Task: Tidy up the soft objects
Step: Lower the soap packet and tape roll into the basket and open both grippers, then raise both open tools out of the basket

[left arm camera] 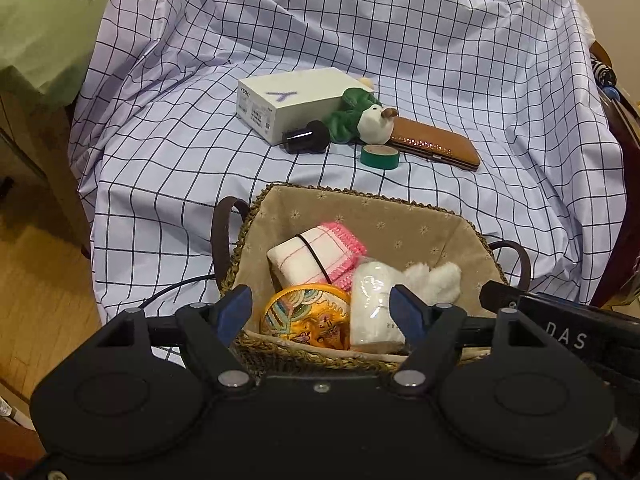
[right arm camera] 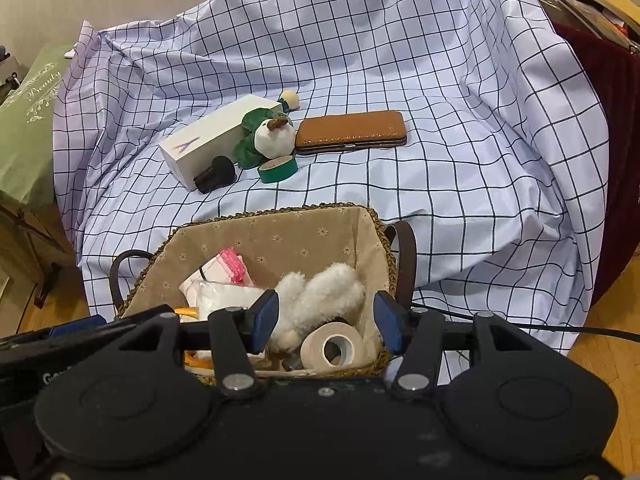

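A woven basket (left arm camera: 340, 192) (right arm camera: 280, 212) with a beige lining sits at the front of the checked cloth. In it lie a pink and white cloth (left arm camera: 316, 256), a yellow embroidered pouch (left arm camera: 308, 316), a plastic packet (left arm camera: 374, 304), a fluffy white toy (right arm camera: 320, 296) and a beige tape roll (right arm camera: 332, 346). My left gripper (left arm camera: 320, 312) hangs open over the pouch and packet. My right gripper (right arm camera: 326, 318) is open around the fluffy toy, with its right pad clear of the fur. A green and white plush (left arm camera: 360, 118) (right arm camera: 268, 136) lies farther back on the cloth.
Around the plush lie a white box (left arm camera: 288, 98), a black plug (left arm camera: 306, 138), a green tape roll (left arm camera: 380, 156) and a brown case (left arm camera: 436, 140). A green bag (left arm camera: 44, 24) stands at the left. Wooden floor shows on both sides, and a cable (right arm camera: 560, 330) runs at the right.
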Available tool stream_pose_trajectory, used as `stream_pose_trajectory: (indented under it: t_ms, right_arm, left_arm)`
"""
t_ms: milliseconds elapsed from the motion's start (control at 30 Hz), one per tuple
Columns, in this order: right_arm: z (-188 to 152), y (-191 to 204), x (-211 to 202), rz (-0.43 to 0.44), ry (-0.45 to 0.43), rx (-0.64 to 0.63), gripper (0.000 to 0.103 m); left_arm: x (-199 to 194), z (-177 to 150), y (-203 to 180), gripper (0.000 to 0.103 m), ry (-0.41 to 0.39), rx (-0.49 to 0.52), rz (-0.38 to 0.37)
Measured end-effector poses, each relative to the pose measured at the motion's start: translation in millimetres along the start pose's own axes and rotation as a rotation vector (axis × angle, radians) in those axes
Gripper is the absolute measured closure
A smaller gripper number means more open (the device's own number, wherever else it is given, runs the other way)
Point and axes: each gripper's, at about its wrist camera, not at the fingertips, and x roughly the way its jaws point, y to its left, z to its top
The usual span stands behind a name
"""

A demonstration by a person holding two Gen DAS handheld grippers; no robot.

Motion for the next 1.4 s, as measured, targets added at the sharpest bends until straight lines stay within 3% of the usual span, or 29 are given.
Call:
stream_pose_trajectory:
  t_ms: [1400]
  right_arm:
    - [-1,-3,3,-0.020,0.015,0.000,0.041]
  left_arm:
    - [11,0,1,0.027,0.062,0.022,0.011]
